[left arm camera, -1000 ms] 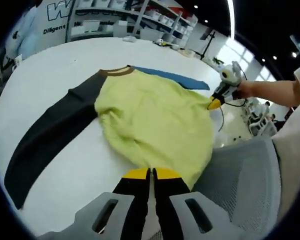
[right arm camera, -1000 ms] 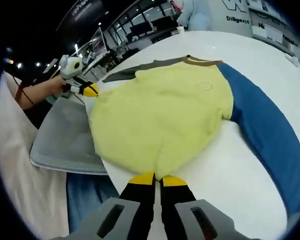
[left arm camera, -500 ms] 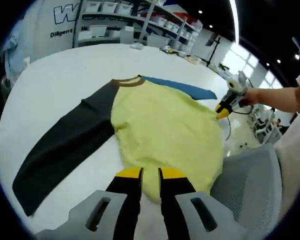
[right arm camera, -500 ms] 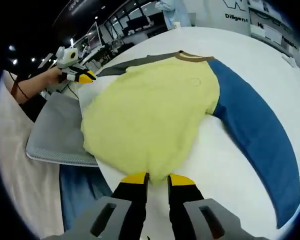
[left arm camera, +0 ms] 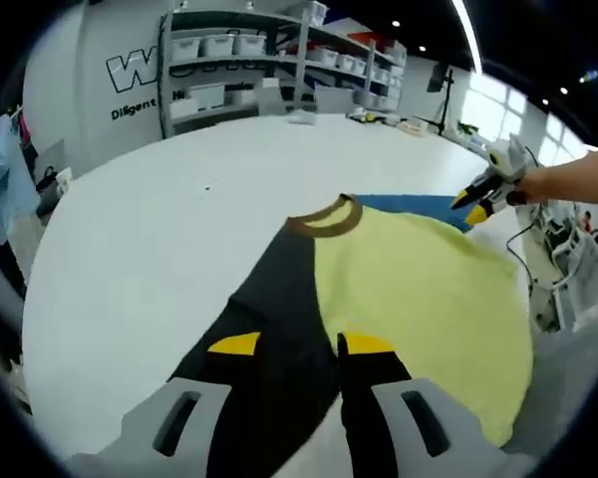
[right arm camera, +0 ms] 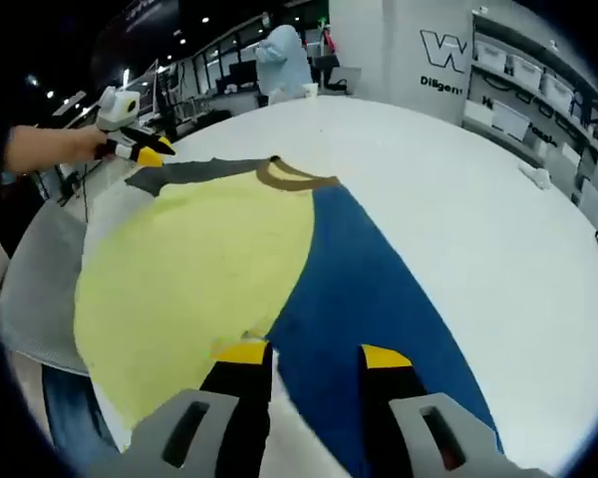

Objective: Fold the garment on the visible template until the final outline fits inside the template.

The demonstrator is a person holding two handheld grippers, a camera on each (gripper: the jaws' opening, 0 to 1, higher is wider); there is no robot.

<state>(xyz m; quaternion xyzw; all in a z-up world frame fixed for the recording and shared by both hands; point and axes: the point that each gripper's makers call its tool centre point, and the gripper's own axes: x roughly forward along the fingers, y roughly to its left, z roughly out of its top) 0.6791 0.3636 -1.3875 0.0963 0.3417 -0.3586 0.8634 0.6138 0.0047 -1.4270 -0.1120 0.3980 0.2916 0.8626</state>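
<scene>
A long-sleeved shirt lies flat on the white round table [left arm camera: 159, 219]. It has a yellow-green body [left arm camera: 429, 289], a brown collar [left arm camera: 329, 217], a dark grey sleeve [left arm camera: 279, 319] and a blue sleeve [right arm camera: 369, 289]. My left gripper [left arm camera: 299, 345] is open, with its jaws over the dark sleeve and nothing between them. My right gripper [right arm camera: 312, 354] is open too, over the blue sleeve beside the yellow body [right arm camera: 189, 269]. In the left gripper view, a hand holds the right gripper [left arm camera: 486, 199] past the blue sleeve [left arm camera: 409, 204]. The left gripper [right arm camera: 138, 149] hovers beyond the dark sleeve [right arm camera: 189, 171].
A grey mesh chair [right arm camera: 30, 289] stands at the table's edge near the shirt's hem. A small white object [right arm camera: 535, 176] lies far out on the table. Shelves with bins [left arm camera: 269, 50] line the wall behind. A person in light blue [right arm camera: 284, 60] stands beyond the table.
Both grippers were shut at the yellow hem a second ago. They have opened, let it go, and moved outward over the two sleeves.
</scene>
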